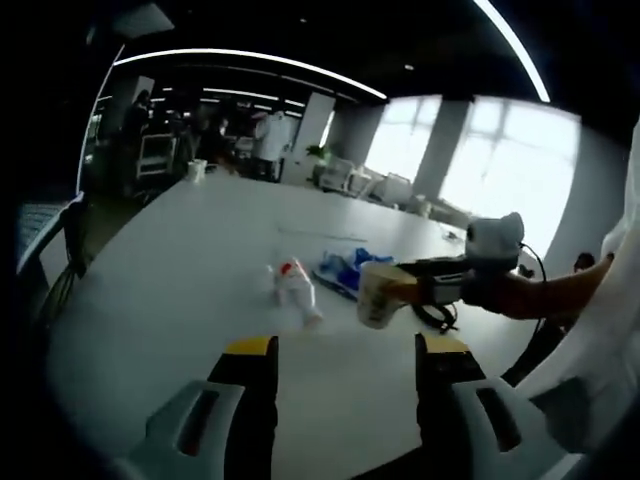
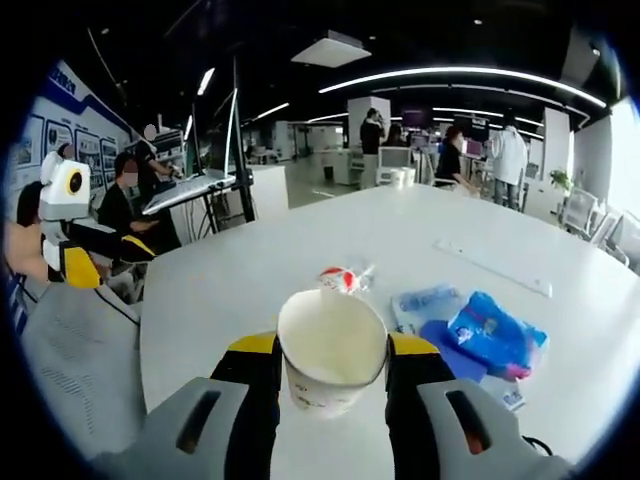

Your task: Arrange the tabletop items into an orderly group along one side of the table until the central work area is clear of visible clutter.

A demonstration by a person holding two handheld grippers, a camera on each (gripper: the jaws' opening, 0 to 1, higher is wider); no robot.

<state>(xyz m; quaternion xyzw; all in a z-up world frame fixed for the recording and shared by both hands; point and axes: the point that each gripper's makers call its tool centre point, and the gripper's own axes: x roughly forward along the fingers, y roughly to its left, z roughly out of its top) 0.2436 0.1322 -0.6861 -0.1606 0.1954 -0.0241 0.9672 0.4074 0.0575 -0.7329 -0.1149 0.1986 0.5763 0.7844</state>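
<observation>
Right gripper [image 2: 333, 372] clamped on cup [image 2: 331, 345] — left gripper [image 1: 345, 358] apart, empty.
I judge the wrapper [image 1: 296, 283] on the desk [image 1: 180, 270] lies dead ahead of my left gripper — nearer than the blue bags [image 1: 345, 270].

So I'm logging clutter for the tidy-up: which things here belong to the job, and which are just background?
Job items:
paper cup, clamped in the right gripper
red-and-white wrapped packet
blue packets
left gripper, open, holding nothing

Background:
white table itself
laptop on stand
people standing at the far desks
</observation>
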